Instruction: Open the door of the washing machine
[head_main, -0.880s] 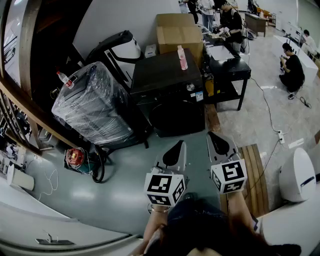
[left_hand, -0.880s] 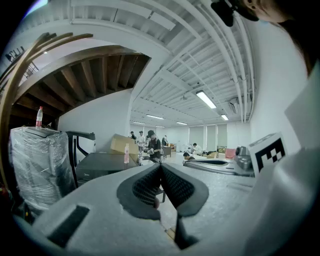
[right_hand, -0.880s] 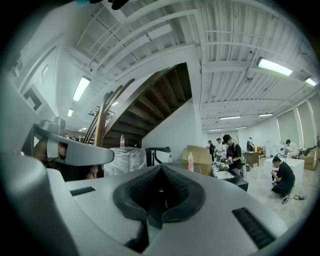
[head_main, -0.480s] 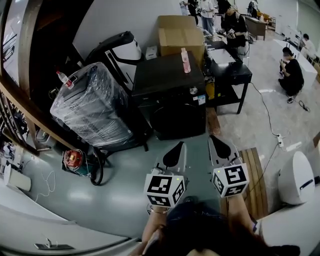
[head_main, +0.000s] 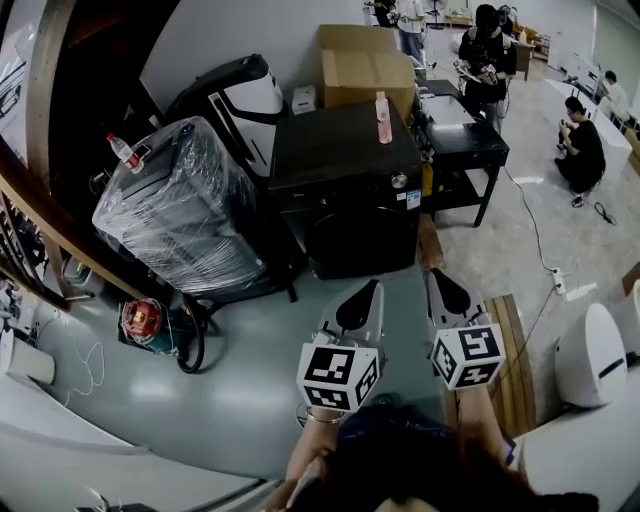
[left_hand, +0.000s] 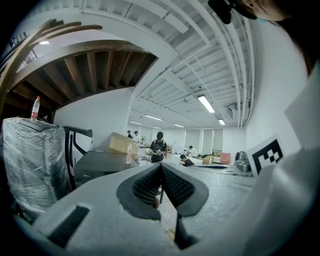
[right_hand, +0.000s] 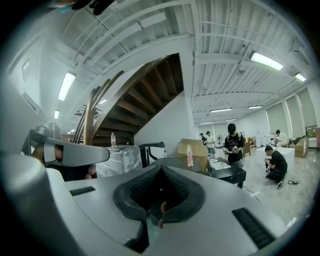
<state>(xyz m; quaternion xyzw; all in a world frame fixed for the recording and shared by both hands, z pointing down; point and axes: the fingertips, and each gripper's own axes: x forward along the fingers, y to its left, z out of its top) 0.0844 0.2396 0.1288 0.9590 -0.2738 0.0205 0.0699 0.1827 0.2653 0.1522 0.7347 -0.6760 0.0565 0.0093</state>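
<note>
The left gripper's (left_hand: 160, 169) fingers are pressed together at the tips with nothing between them. The right gripper's (right_hand: 161, 175) fingers are likewise fully closed and empty. In the head view the left gripper (head_main: 369, 290) and the right gripper (head_main: 433, 277) are held side by side, level, both pointing forward over the green floor (head_main: 240, 350).

The washing machine (head_main: 350, 185), black and front-loading, stands straight ahead of both pairs of fingers and well apart from them, with bare floor between. Its round door (head_main: 362, 240) is shut and faces the person. The left gripper points almost at the door's middle, while the right points past the door's right edge. I judge them about equally far off. Which side carries the handle cannot be made out.

A pink bottle (head_main: 383, 117) stands on the machine's top. A plastic-wrapped appliance (head_main: 175, 205) sits just beside the machine on its left.
</note>
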